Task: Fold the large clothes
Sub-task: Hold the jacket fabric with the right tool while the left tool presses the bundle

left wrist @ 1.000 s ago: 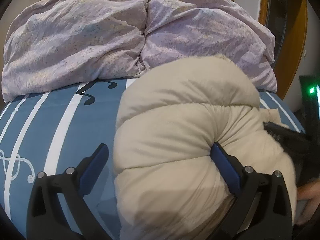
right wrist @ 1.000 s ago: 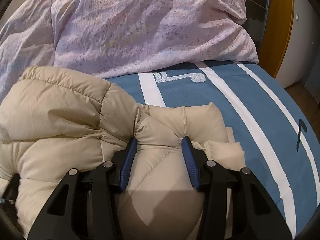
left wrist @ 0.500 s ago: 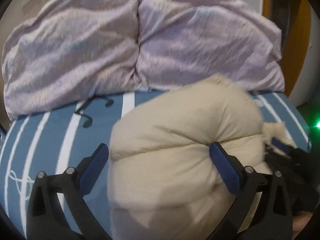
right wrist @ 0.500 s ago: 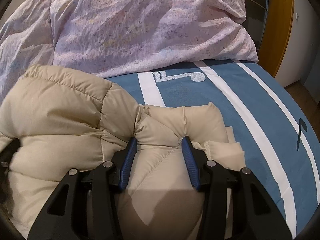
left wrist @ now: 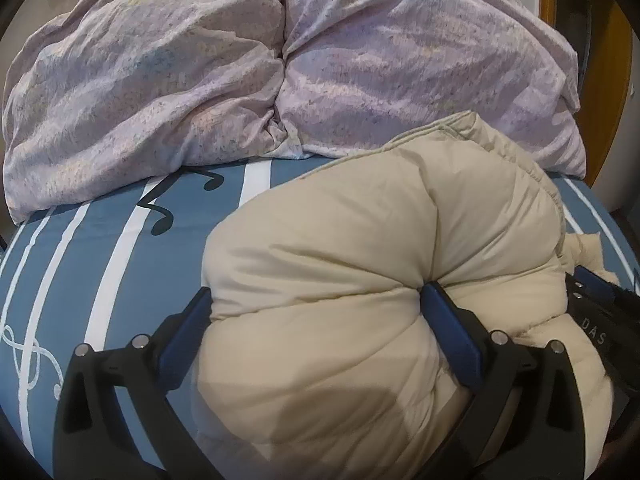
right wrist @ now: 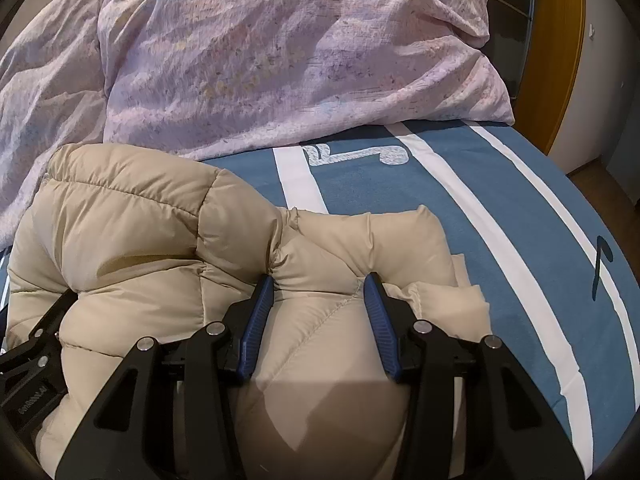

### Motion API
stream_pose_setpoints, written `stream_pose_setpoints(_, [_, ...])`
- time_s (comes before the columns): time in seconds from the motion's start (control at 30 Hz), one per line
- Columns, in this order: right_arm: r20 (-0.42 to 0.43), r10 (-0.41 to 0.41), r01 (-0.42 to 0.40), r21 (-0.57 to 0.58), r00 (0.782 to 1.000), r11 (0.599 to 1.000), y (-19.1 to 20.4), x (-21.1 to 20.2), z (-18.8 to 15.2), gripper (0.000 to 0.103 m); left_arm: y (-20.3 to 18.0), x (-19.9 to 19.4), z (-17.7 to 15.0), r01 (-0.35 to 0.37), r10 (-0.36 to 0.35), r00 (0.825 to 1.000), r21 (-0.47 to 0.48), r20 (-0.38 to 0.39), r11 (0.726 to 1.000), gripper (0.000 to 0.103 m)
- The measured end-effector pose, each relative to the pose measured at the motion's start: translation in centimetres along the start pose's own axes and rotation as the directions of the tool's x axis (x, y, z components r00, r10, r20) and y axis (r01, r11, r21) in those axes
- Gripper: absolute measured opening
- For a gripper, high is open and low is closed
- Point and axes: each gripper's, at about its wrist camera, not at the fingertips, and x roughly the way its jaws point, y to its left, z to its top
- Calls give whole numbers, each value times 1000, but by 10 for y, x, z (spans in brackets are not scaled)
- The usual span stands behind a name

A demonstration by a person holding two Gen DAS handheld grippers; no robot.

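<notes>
While your left gripper (left wrist: 316, 300) stands wide apart, its fingers straddle a fat roll of the beige puffer jacket (left wrist: 360, 280), pressing it from both sides. Your right gripper (right wrist: 320, 292) is narrower, pinching a quilted fold of the same jacket (right wrist: 160, 240). It sits bunched on the blue striped bed sheet (right wrist: 500, 208) (music-note print), toward the near edge, just short of the lilac duvet (left wrist: 200, 80) heaped along the far edge.
</notes>
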Motion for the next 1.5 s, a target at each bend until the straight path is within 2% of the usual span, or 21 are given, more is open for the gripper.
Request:
stream_pose_setpoints(0.13, [2, -4, 4, -2, 1000, 1000, 1, 0, -1, 49, -3, 2, 1, -21, 22, 1000, 13, -9, 1000, 101])
stream_pose_setpoints(1.5, [-2, 8, -8, 1, 1000, 1000, 1, 3, -1, 49, 0, 9, -1, 8, -8, 999, -16, -39, 1000, 101])
